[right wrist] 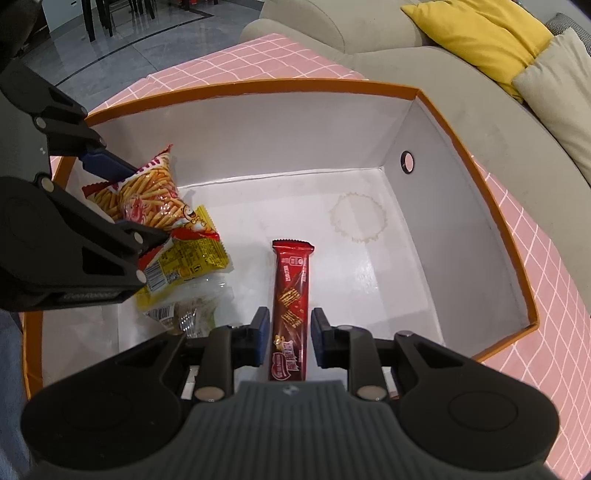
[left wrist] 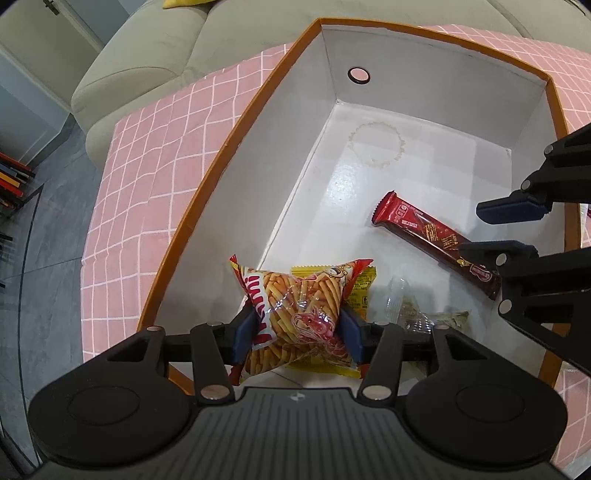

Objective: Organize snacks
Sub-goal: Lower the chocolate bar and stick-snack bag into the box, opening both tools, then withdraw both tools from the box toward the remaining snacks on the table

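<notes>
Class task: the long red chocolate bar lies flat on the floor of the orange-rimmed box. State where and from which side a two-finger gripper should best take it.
Probably across the narrow width of the red chocolate bar, near its middle, coming from above. It lies flat and long, with bare floor beside both long edges. The right gripper already straddles its near end, jaws open.

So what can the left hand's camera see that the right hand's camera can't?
Only the left view shows the rack of coloured items on the floor, far left. Only the right view shows the yellow cushion and dark chairs. Both show the orange-rimmed box, the shrimp-stick bag squeezed by the left gripper, and the red wafer bar lying between the right gripper's open fingers.
</notes>
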`<state>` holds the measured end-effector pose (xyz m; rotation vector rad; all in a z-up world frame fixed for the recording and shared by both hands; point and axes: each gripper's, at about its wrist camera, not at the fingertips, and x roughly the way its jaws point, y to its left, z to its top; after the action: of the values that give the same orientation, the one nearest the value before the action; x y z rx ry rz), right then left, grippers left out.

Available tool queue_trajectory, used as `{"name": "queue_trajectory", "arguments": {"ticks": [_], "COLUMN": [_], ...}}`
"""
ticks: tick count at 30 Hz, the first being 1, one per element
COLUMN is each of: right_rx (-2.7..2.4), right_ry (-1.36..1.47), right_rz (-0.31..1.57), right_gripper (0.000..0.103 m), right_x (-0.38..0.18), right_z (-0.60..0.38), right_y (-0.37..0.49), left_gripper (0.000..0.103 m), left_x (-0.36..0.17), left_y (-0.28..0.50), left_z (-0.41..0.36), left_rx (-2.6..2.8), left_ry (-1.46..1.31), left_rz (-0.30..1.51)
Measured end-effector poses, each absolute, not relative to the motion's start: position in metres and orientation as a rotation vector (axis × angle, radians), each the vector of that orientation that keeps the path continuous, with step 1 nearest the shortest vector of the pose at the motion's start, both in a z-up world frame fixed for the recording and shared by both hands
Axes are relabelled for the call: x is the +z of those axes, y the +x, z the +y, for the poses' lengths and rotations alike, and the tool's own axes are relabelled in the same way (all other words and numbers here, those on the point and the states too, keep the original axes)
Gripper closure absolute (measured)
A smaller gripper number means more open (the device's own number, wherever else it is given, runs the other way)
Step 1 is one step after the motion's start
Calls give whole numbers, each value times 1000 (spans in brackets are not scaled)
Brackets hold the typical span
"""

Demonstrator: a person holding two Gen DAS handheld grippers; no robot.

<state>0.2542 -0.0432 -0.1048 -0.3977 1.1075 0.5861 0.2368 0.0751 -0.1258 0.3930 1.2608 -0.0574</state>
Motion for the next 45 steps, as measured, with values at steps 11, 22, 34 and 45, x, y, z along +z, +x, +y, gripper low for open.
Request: {"name": "queue_trajectory", "arguments": {"ticks": [11,22,34,45], "right_rx": [565,549,532,507], "right_ry": [-394,-364,-310,-244], "right_rz": [1105,1056,983,953], "right_gripper": [68,48,44,43], "right_x": [-97,-78,-49,-32], "right_z": [-45,-55,-76,-109], "right_y": [253,239,206,168], "left_gripper": [33,33,33,33], "left_x": [-112,-87,-52,-28], "left_y": [231,214,188,156], "left_z": [72,66,55,36], "left_rx": [-70,-78,-65,-70], "left_ry": [404,371,314,303], "left_rz": [1220,1154,1061,969]}}
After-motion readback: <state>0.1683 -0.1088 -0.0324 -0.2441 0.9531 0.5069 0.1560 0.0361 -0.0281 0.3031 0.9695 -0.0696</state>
